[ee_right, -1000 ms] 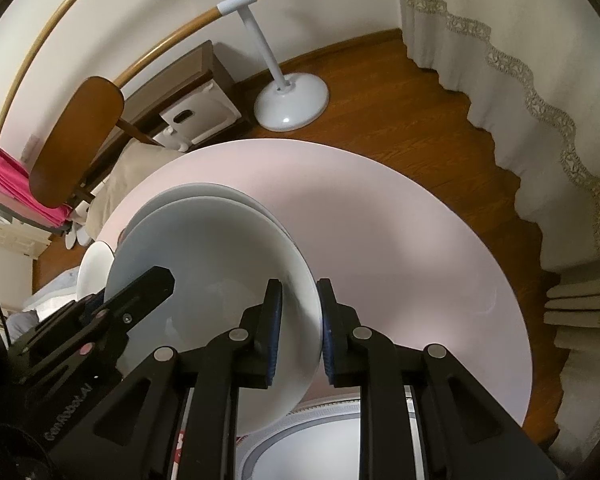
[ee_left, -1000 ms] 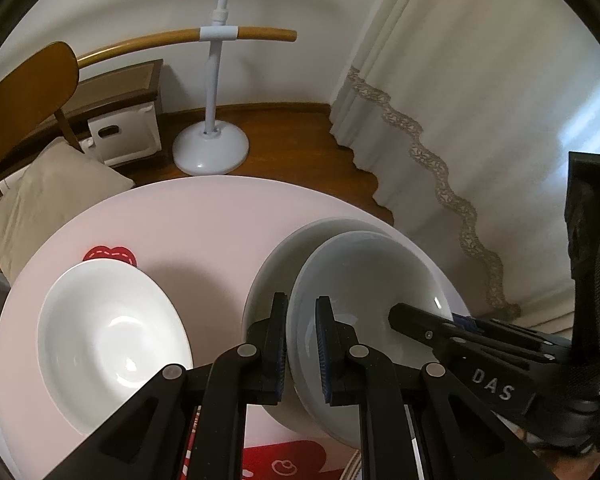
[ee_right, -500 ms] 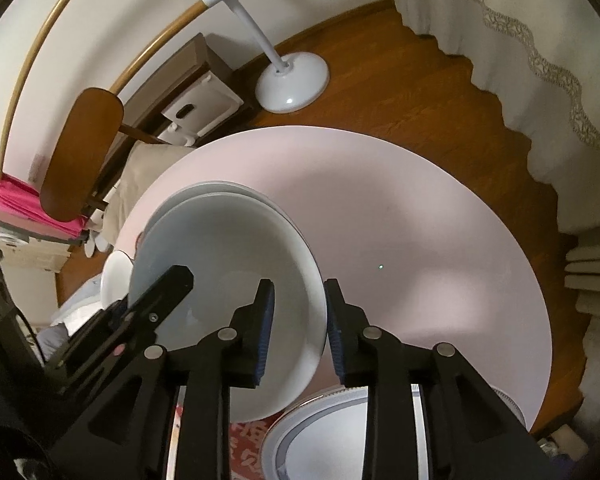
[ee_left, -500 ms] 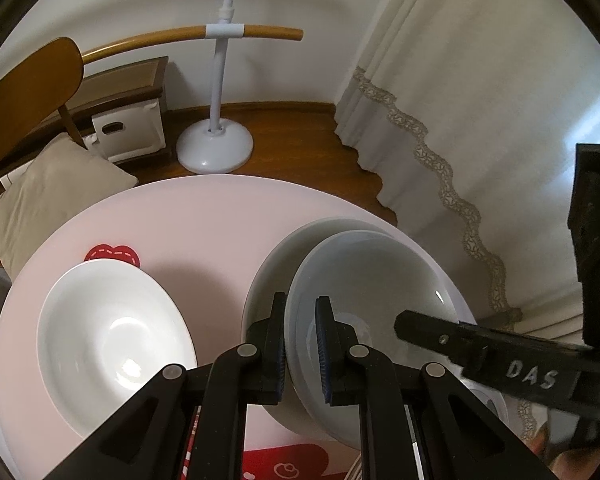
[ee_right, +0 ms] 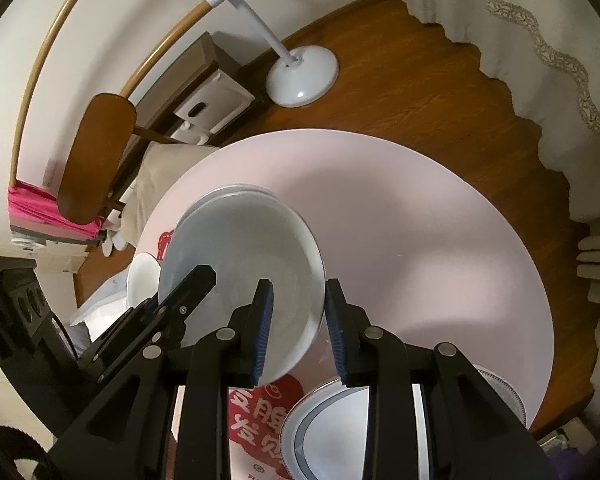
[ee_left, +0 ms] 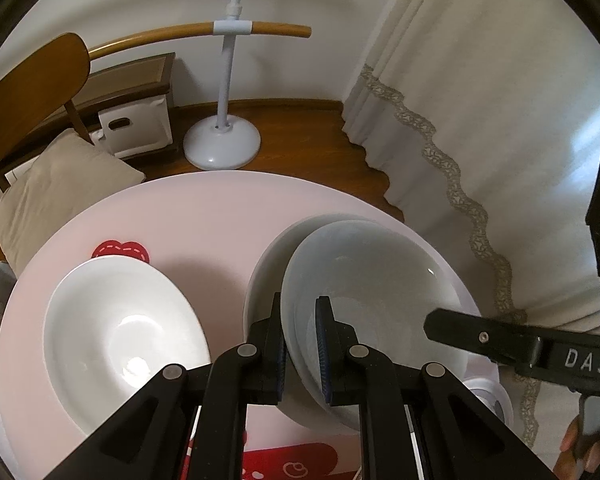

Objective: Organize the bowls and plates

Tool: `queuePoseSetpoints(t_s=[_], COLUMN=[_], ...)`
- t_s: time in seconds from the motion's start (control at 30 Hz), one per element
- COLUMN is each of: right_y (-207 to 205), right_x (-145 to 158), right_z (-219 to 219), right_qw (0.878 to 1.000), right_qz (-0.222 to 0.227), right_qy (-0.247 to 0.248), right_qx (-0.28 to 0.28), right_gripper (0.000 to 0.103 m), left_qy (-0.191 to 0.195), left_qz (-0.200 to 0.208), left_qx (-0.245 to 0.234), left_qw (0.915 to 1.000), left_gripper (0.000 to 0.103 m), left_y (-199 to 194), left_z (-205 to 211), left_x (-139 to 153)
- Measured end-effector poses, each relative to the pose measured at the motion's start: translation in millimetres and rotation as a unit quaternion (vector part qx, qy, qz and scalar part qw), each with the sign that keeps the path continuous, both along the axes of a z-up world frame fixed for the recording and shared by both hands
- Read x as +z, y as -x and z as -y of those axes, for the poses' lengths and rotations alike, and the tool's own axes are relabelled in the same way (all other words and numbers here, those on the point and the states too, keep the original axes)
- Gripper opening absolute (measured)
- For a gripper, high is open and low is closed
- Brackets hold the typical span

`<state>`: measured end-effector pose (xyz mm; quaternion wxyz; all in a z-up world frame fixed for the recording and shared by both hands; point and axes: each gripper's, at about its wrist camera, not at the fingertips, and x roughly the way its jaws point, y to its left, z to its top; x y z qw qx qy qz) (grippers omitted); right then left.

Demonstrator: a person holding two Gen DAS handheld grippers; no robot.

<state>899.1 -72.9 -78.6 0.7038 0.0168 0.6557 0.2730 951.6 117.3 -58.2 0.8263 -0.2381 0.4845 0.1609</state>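
My left claw (ee_left: 302,344) is clamped on the near rim of the pale grey-white bowl (ee_left: 364,280), one pad inside the rim and one outside, holding it tilted above a second bowl (ee_left: 268,264) that sits beneath it on the pink round table (ee_left: 204,208). My right claw (ee_right: 298,328) has just been opening: its blue pads now stand apart on either side of the same bowl's opposite rim (ee_right: 316,280), with a visible gap on the outer side, so they straddle the edge without pinching it. In the left view one finger of that right claw, marked DAS, reaches in over the bowl from the right.

Nearest me, at the table's near edge, lies a red-and-white printed mat (ee_right: 260,412), and beside it a plate with a grey-blue ring (ee_right: 332,432). To the left of the held bowl rests a wide white bowl (ee_left: 124,336) flat on the table, with a small red heart-shaped coaster (ee_left: 120,250) just behind it.

Beyond the table are the wooden floor, a white lamp base (ee_left: 222,148) with its pole, a wooden chair (ee_left: 32,92) with a beige cushion (ee_left: 60,188), and a lace-trimmed curtain (ee_left: 480,120) on the right.
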Motion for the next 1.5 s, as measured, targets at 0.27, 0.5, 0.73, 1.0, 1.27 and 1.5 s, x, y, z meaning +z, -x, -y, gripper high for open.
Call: queuePoseSetpoints(t_s=[0.27,0.5,0.73,1.0,1.27,1.5], right_y=[1.1,-7.6,-16.5,-16.1,-13.9,-10.5], right_x=[-6.1,-28.1,-45.9,-45.1,-45.4,-43.3], right_z=[0.2,6.1,14.2,7.4,6.2,0.2], right_qw=[1.0,0.999,0.995,0.996,0.997,0.998], right_qz=[0.004,-0.028,-0.062,-0.049,-0.043,-0.033], right_qy=[0.008,-0.025,-0.067,-0.069,-0.069,-0.057], right_qx=[-0.001,-0.016,-0.035,-0.025,-0.017,-0.019], right_gripper=[0.028,0.028,0.023,0.016,0.015,0.016], left_qy=[0.004,0.005,0.007,0.013,0.024,0.035], left_qz=[-0.001,-0.005,-0.007,-0.005,0.012,0.036], left_qx=[0.007,0.005,0.007,0.012,0.02,0.035], left_qw=[1.0,1.0,0.9999,0.9998,0.9994,0.9981], left_gripper=[0.009,0.009,0.009,0.012,0.014,0.016], left_y=[3.2,3.8,5.3,9.3,29.8,65.1], left_z=[-5.3,-6.2,-7.8,-5.0,-7.9,-14.9], left_x=[-1.9,-1.2,1.5,3.9,11.8,23.1])
